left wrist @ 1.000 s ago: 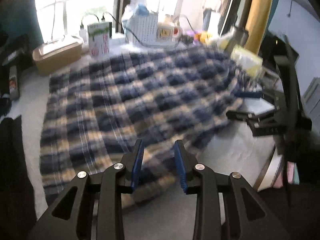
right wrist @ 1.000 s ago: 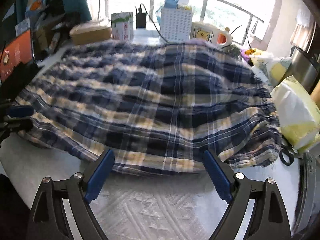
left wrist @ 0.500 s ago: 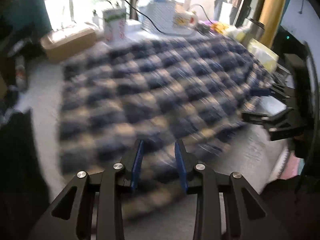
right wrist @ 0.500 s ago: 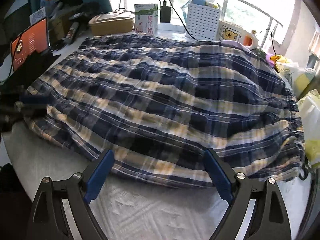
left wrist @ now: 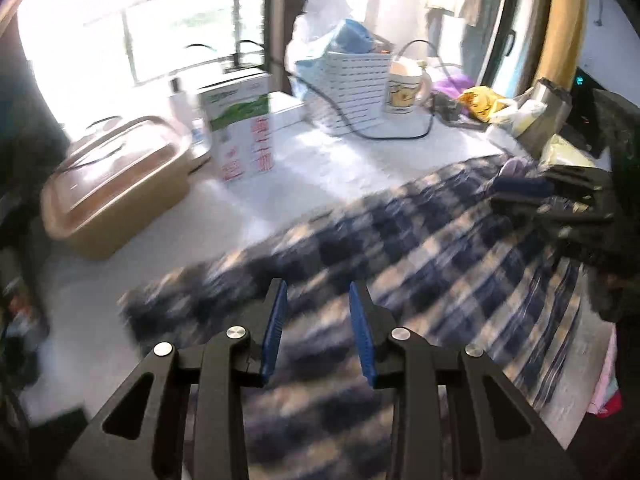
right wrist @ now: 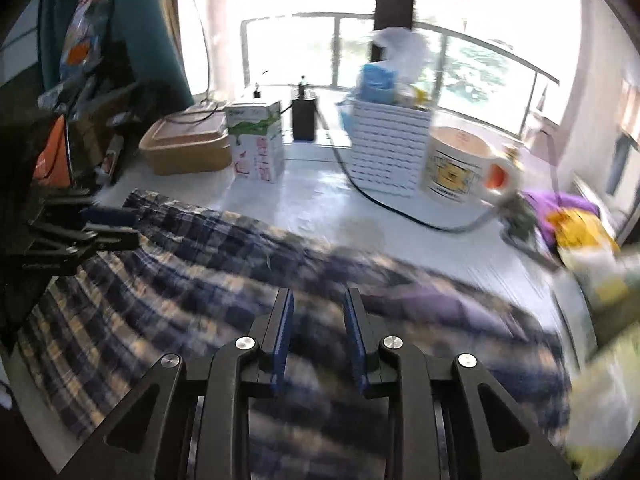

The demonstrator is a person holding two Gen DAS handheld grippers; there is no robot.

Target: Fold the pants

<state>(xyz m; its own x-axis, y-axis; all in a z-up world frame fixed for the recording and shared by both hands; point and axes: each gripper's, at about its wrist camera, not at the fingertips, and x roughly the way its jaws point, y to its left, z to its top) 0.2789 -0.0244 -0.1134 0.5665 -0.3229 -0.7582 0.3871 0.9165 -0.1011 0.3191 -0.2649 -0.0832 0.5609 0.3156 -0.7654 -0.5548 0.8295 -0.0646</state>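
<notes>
You're holding both tools low over the plaid pants spread on the white bench. Your right tool is closing with cloth between its pads, while your left tool is sitting half-narrowed — can't tell if it's pinching fabric.

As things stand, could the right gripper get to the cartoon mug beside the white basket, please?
Probably yes. The right gripper, jaws closing with plaid pants cloth between them, faces bare white table up to the cartoon mug. Only a black cable crosses the path, though carrying the pants could hinder it.
</notes>
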